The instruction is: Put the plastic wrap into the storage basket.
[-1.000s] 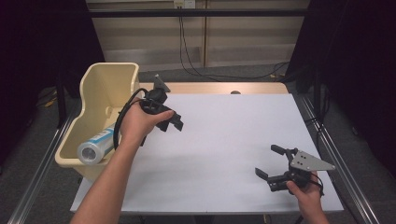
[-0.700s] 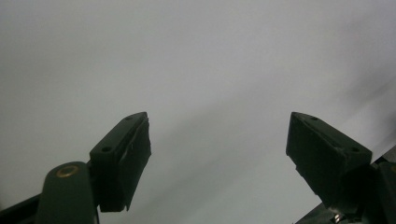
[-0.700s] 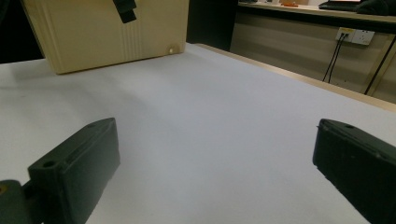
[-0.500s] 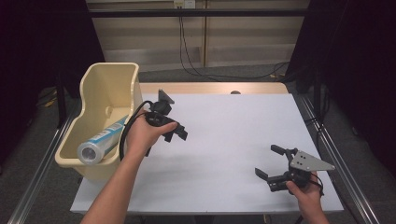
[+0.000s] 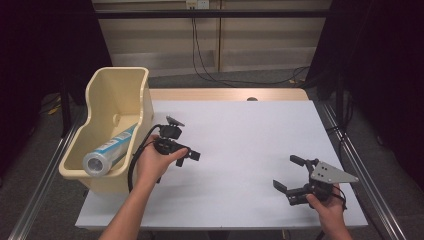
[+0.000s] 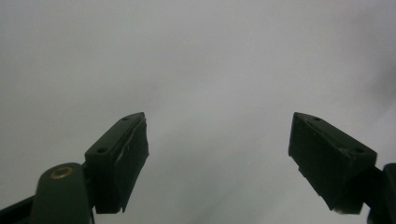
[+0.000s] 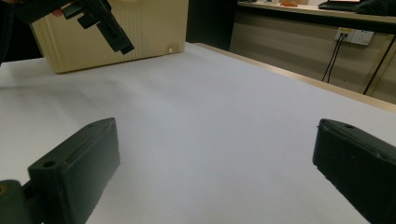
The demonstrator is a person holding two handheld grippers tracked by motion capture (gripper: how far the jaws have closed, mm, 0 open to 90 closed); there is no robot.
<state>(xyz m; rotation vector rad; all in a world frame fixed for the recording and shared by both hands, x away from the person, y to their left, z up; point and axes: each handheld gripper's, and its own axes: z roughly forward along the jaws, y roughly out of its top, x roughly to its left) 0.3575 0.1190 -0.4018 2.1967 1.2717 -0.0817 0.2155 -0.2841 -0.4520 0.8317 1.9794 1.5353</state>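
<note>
White paper covers our table (image 5: pixel 250 145); the tube (image 5: pixel 107 152) already lies inside the cream bin (image 5: pixel 117 90). We judge the putting-away done: left tongs (image 5: pixel 187 152) and right tongs (image 5: pixel 289 174) both gape wide, holding nothing

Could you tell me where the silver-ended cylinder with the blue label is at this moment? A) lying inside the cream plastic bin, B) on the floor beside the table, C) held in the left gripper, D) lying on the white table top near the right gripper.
A: the cylinder lies slanted inside the cream bin, while the left gripper and the right gripper both stand open and empty above the table.
</note>
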